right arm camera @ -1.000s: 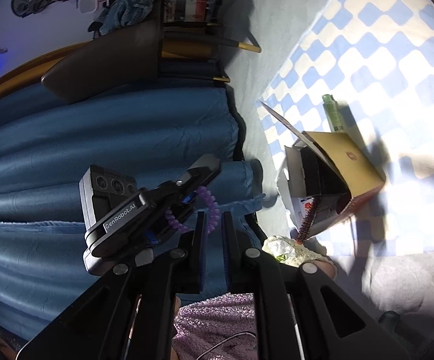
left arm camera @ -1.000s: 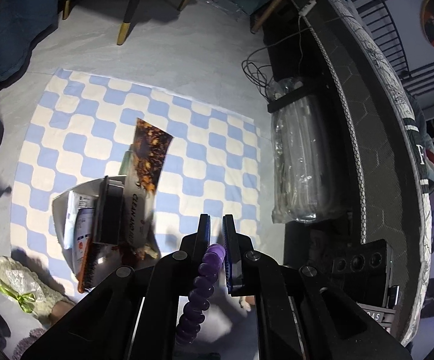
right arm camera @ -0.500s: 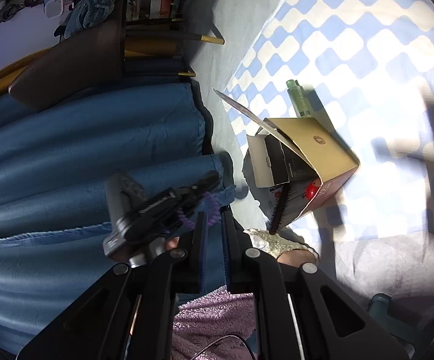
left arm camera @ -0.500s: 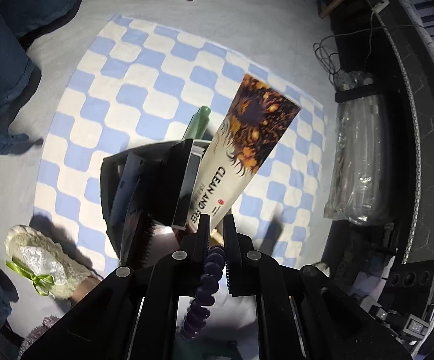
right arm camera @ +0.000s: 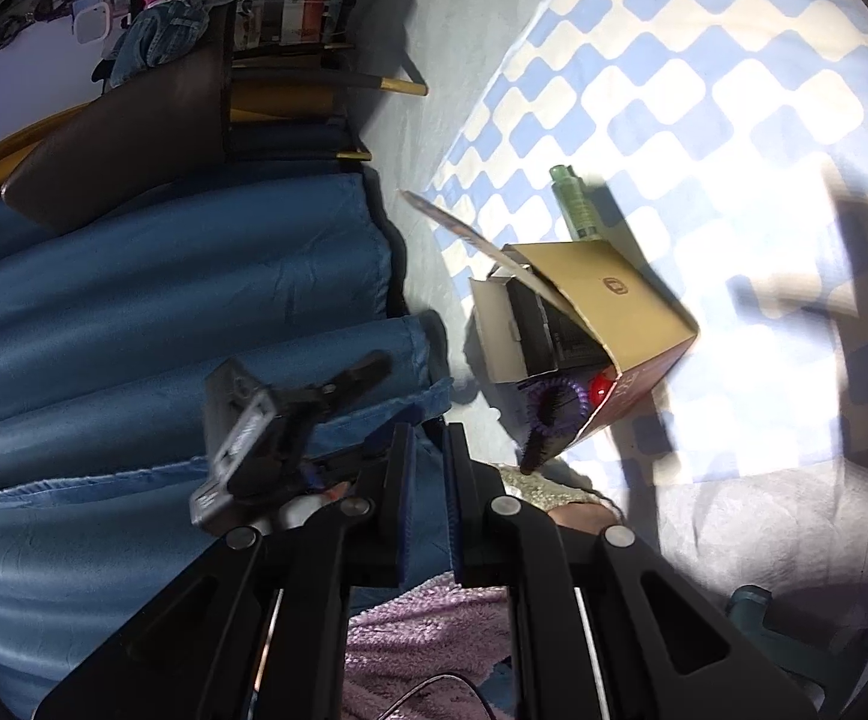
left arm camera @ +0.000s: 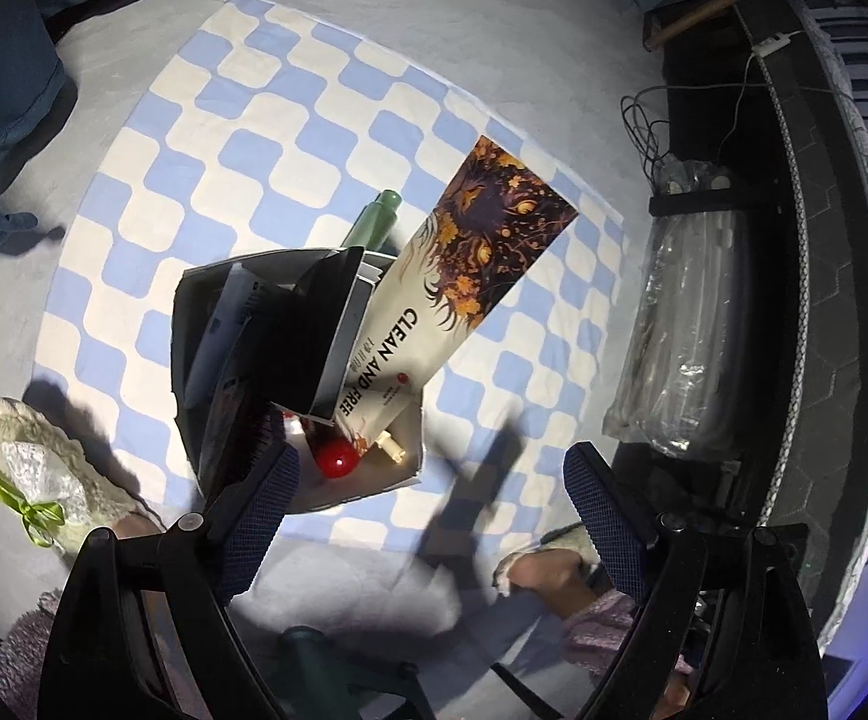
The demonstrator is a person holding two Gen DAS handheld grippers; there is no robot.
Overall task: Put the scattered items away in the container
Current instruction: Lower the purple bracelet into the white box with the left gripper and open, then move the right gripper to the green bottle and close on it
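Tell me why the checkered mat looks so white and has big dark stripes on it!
Right wrist view: hard light washes the checkered mat nearly white beyond the cardboard box; dark shadows cross it. Left wrist view: softer light, a blurred shadow near the box, fisheye bending the edges.

The box (left arm camera: 299, 360) sits on the mat (left arm camera: 206, 138), bottle (left arm camera: 374, 219) behind it, coil (right arm camera: 557, 399) inside.

my left wrist camera looks steeply down from close above the open box (left arm camera: 296, 372) on the checkered mat (left arm camera: 242, 138). my right wrist camera faces the same box (right arm camera: 602, 312) from the side, lower and farther back; both share box and mat.
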